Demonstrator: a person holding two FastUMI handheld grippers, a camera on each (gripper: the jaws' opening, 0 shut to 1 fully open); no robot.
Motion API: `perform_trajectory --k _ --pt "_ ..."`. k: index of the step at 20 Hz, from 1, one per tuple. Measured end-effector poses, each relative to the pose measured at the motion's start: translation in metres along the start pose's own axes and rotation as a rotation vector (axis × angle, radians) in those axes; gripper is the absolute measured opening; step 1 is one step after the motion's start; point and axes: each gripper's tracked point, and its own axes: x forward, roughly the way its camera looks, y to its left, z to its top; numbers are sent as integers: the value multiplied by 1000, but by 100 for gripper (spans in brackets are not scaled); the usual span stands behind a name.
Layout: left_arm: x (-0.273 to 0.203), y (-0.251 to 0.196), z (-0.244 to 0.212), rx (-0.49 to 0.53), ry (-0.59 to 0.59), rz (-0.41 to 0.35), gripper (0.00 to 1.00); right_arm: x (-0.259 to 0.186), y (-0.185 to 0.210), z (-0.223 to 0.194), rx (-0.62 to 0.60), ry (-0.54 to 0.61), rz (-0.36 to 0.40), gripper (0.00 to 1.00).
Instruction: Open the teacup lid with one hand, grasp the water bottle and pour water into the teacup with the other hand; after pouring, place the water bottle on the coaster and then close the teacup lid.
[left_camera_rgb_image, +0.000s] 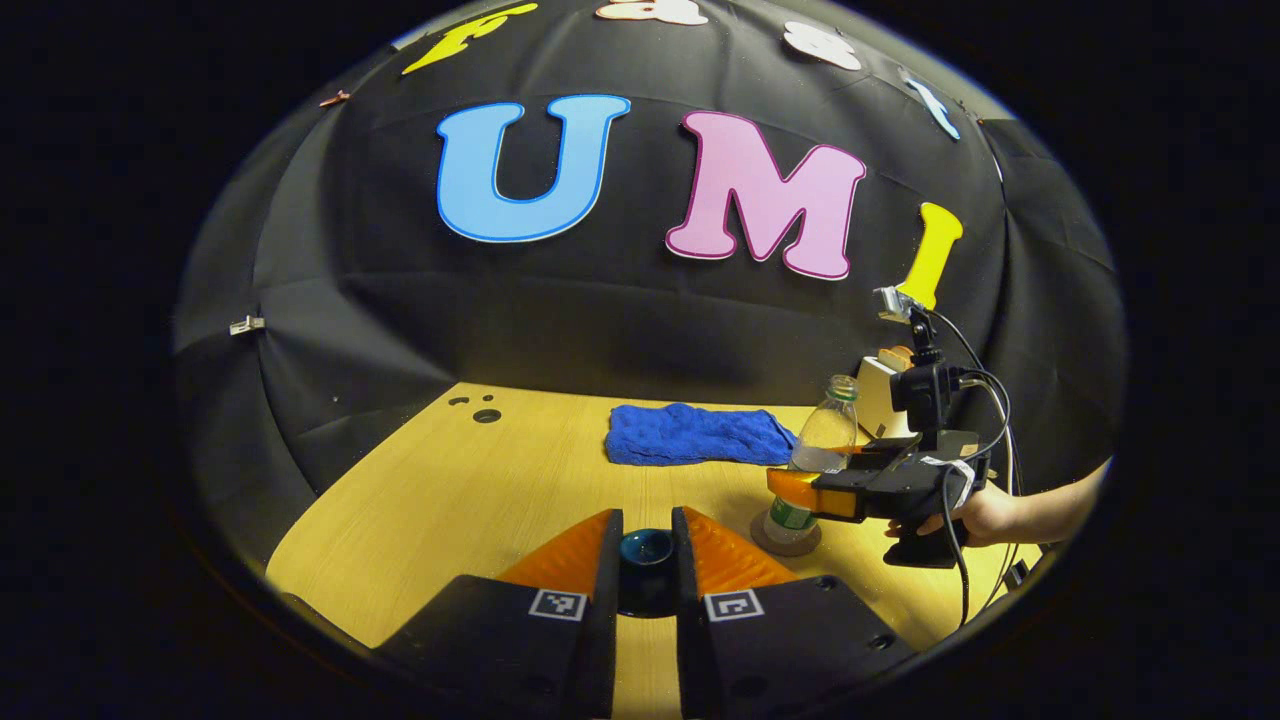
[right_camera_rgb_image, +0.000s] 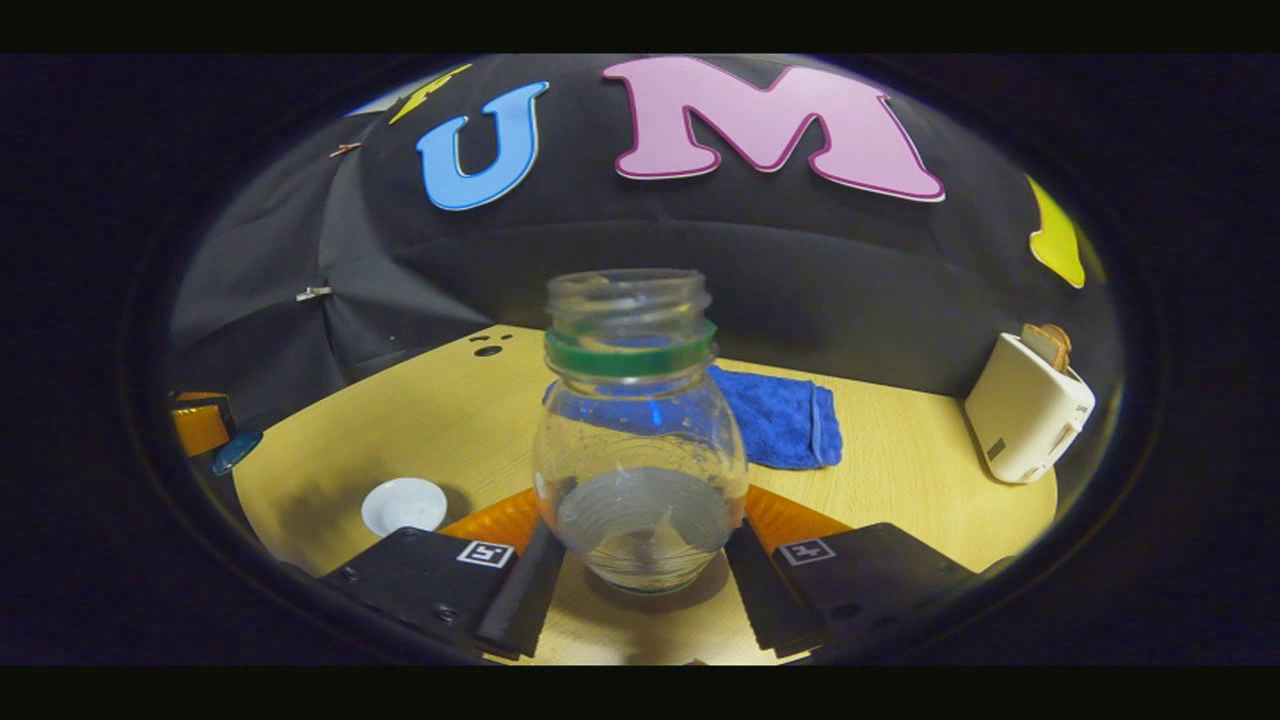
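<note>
Left gripper view showed the left gripper (left_camera_rgb_image: 646, 560) at bottom centre, its fingers pinching a dark blue teacup lid (left_camera_rgb_image: 646, 548) above the table (left_camera_rgb_image: 450, 480). At right, the water bottle (left_camera_rgb_image: 815, 455) stood upright on a round coaster (left_camera_rgb_image: 786, 538), the right gripper (left_camera_rgb_image: 800, 487) around it, held by a hand (left_camera_rgb_image: 975, 515). A blue cloth (left_camera_rgb_image: 690, 433) lay behind. In the right gripper view, the fingers (right_camera_rgb_image: 520, 595) flanked the uncapped bottle, seemingly touching it, though glare blurred the contact. The white teacup (right_camera_rgb_image: 404, 505) sat lower left; a toaster (right_camera_rgb_image: 1028, 410) stood right.
</note>
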Motion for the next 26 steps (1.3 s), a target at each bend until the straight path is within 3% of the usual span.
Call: perform_trajectory --k 3,6,7,8,10,12,13,16,17,18,19,21,26 --pt "1 0 0 1 3 0 29 -2 -1 -9 18 20 5 82" --pt "3 -1 -3 -1 6 2 29 -4 -8 -11 3 26 -15 100" --pt "3 -1 -1 -2 7 1 29 -6 -8 -10 3 26 -20 95" --pt "2 -2 -1 -1 7 1 29 -7 -9 -10 7 25 -21 99" --pt "3 -3 0 4 4 -2 25 -11 -9 -7 13 19 -20 95" --pt "7 -3 -3 7 7 2 29 -16 -9 -5 9 16 -24 95" --pt "11 -3 -4 5 8 3 25 -20 -8 -4 4 12 -22 99" --pt "27 -4 -11 1 3 7 29 -30 -8 -3 -27 0 -31 100" --pt "33 -6 -13 4 -4 5 25 -35 -9 -6 -38 1 -33 100" --pt "38 -6 -15 11 -9 6 29 -40 -9 -9 -45 4 -36 99" --pt "45 -6 -17 19 -14 6 25 -45 -10 -12 -49 4 -41 99" --pt "59 -8 -23 41 -28 3 29 -57 -13 -18 -60 3 -51 99" --pt "91 -10 -47 91 -31 6 25 -88 -22 -41 -64 27 -77 98"
